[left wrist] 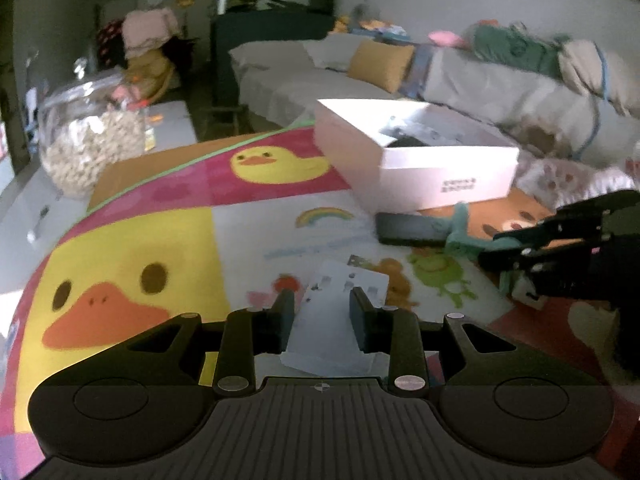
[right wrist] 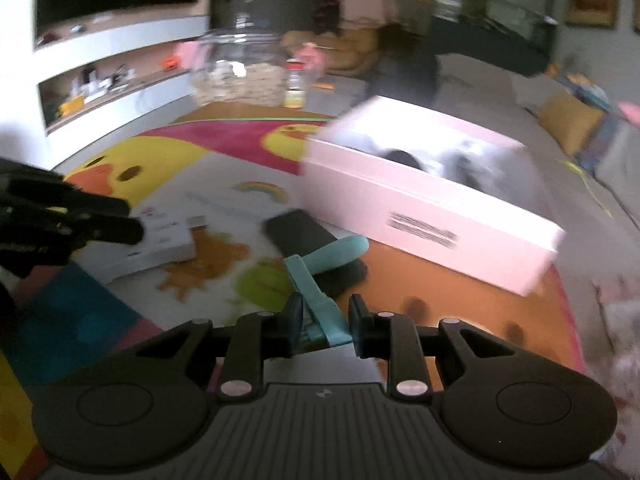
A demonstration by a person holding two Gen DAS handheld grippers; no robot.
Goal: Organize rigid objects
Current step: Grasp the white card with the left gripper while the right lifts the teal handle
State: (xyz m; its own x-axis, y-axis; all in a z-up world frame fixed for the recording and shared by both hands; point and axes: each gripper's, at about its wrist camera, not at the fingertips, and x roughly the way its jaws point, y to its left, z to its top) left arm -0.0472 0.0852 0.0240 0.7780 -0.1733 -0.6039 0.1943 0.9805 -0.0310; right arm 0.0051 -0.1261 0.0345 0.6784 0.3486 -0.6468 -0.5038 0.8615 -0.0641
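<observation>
A white open box (left wrist: 420,152) with dark items inside stands on the colourful duck mat (left wrist: 160,240); it also shows in the right wrist view (right wrist: 432,216). A dark phone (left wrist: 408,230) lies before the box. My left gripper (left wrist: 322,320) is open over a small flat white box (left wrist: 340,320), whose end lies between the fingers. My right gripper (right wrist: 322,322) is shut on a teal plastic tool (right wrist: 320,276), which reaches over the phone (right wrist: 304,236). The small white box (right wrist: 160,244) lies left, under the left gripper (right wrist: 120,220). The right gripper (left wrist: 520,248) shows at the right in the left wrist view.
A glass jar (left wrist: 88,136) of pale pieces stands at the mat's far left corner. A small yellow bottle (right wrist: 296,84) stands beside the jar (right wrist: 240,68). A sofa (left wrist: 440,76) with cushions and clothes runs behind the box. A shelf unit (right wrist: 100,80) lies far left.
</observation>
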